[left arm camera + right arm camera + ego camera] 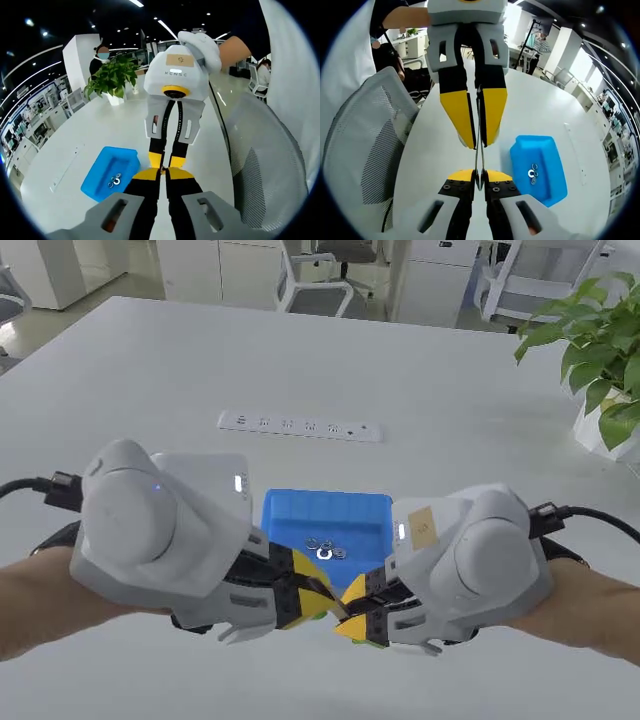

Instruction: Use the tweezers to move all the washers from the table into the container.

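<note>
While both grippers meet nose to nose low over the near side of the white surface [180, 380], the thin steel tweezers [479, 160] bridge them. Their long axis runs straight from one set of jaws to the other, crosswise in front of the person. Which end is the tip cannot be told.

The right gripper [479, 179] has its yellow-tipped jaws pinched on one end. The left gripper [161, 174] has its jaws drawn in around the other end, with barely a slit showing.

Just beyond the meeting point sits the blue rectangular plastic container [300, 512], open side up, its near edge close to the grippers. A few small metal washers [326, 550] lie clustered on its floor.

Beyond the container the surface is wide and bare up to a white power strip [300, 426]. A leafy green potted plant [600, 340] stands at the right edge. A grey mesh-backed chair [370, 140] is close behind the person, in a bright office with white cabinets.
</note>
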The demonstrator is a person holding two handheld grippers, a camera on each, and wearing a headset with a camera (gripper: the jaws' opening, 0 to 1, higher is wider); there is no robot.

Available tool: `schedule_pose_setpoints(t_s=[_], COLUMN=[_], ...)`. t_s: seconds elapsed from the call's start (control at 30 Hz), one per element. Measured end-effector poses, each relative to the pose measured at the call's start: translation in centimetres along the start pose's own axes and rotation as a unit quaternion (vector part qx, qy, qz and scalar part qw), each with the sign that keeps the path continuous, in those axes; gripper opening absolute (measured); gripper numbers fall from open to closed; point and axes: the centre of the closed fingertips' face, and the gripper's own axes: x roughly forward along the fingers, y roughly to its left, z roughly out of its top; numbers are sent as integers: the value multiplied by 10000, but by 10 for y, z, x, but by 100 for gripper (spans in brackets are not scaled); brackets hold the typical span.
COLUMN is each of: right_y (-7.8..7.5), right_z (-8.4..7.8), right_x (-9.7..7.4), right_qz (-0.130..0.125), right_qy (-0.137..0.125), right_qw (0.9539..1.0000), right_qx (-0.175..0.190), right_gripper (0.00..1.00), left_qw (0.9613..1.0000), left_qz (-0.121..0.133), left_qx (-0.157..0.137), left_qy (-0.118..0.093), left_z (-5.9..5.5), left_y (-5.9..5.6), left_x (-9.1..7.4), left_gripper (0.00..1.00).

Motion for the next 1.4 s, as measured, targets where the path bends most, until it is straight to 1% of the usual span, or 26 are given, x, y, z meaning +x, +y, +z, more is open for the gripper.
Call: schedule_pose_setpoints(t_s=[0.1, 0.17, 0.2, 0.3, 0.33, 0.43, 0.63, 0.73, 0.8, 0.87, 0.97, 1.03, 1.07, 1.23, 1.3, 1.33, 1.4], right_y=[1, 2, 3, 3, 4, 5, 3, 1, -1, -1, 0, 1, 1, 1, 0, -2, -2], right_z=[-1, -1, -2, -4, -4, -7, -13, -14, -14, -16, -19, -20, -21, -28, -31, -34, -38], right_x=[0, 0, -1, -2, -2, -2, 2, 3, 3, 5, 8, 9, 10, 12, 15, 17, 22], right_qz=[33, 58, 65, 87, 97, 133, 139, 143, 150, 164, 204, 240, 248, 260, 265, 284, 341], right_qy=[44, 66, 90, 102, 99, 124, 224, 250, 240, 268, 300, 301, 302, 298, 310, 326, 353], right_qw=[10000, 9999, 9999, 9999, 9999, 9998, 9996, 9995, 9996, 9995, 9993, 9993, 9992, 9992, 9991, 9990, 9986], right_qx=[-58, -84, -104, -102, -94, -97, -92, -95, -80, -95, -65, -3, 3, 102, 76, 126, 185], right_gripper=[8, 8, 8, 8, 8, 8, 8, 8, 8, 8, 9, 9, 9, 9, 9, 9, 9], left_qw=[9999, 9999, 9999, 9994, 9994, 9995, 9994, 9991, 9986, 9987, 9985, 9980, 9978, 9974, 9971, 9968, 9963], left_qz=[-36, -62, -78, -56, -55, -72, -86, -103, -98, -95, -117, -133, -143, -196, -201, -196, -221], left_qx=[102, 97, 37, 145, 140, 54, -69, -52, -66, -119, -180, -146, -139, -277, -303, -326, -453], left_qy=[56, 73, 123, 316, 325, 287, 336, 410, 515, 490, 494, 608, 632, 632, 667, 698, 697], left_z=[-1, -3, -5, -15, -17, -21, -33, -38, -43, -44, -50, -57, -59, -66, -71, -75, -79], left_y=[-2, -2, -3, -2, -3, -3, 0, 2, 4, 4, 4, 3, 3, 5, 6, 7, 7], left_x=[0, 0, 0, 1, 2, 4, 11, 14, 15, 16, 20, 23, 25, 31, 35, 38, 42], left_gripper=[8, 8, 8, 8, 8, 8, 8, 8, 8, 8, 8, 8, 7, 8, 7, 7, 8])
